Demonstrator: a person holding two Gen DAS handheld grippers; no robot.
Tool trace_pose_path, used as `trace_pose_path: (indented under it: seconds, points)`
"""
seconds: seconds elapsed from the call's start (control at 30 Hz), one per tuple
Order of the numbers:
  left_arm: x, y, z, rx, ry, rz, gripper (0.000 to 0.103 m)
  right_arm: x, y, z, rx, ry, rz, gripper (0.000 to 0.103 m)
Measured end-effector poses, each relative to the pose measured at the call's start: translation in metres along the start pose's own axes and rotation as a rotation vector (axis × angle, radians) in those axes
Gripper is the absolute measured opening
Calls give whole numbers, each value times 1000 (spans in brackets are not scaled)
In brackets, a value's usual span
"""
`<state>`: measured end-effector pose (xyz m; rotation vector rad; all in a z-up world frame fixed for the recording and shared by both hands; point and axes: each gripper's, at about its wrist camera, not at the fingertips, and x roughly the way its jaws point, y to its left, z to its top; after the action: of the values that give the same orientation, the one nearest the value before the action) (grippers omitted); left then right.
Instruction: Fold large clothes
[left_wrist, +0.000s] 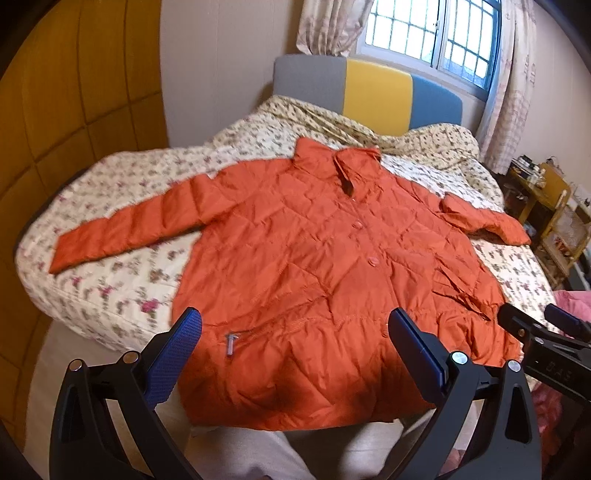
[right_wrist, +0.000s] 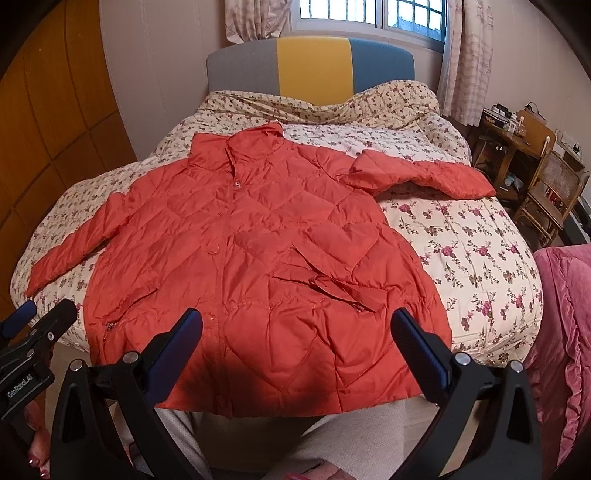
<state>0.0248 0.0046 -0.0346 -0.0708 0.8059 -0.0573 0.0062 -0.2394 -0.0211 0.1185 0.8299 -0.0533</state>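
Folding has not begun: we hold the left gripper (left_wrist: 295, 328) and right gripper (right_wrist: 297, 328) wide, gripping nothing, above the orange jacket (left_wrist: 314, 258) flat on the bed (left_wrist: 122, 295); we judge 1 sleeve (left_wrist: 125, 229) needs grasping next.

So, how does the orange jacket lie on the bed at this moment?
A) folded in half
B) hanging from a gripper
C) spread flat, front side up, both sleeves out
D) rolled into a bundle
C: the orange jacket lies open on the bed, buttons facing up, with a sleeve reaching out to each side.

jacket hem (left_wrist: 295, 413) behind hand-held grippers
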Motion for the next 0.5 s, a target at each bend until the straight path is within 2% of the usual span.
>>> trace_pose_path:
  seconds: [0.1, 0.2, 0.33, 0.5]
  points:
    - [12, 6, 3, -34, 20, -59, 100, 14, -2, 6, -4, -9, 7, 101]
    - [25, 13, 8, -70, 9, -67, 100, 31, -5, 14, -18, -17, -2, 101]
    - [60, 23, 22, -101, 37, 23, 100, 62, -11, 27, -35, 5, -2, 101]
    - [106, 28, 44, -72, 79, 112, 100, 97, -19, 50, -21, -11, 41, 101]
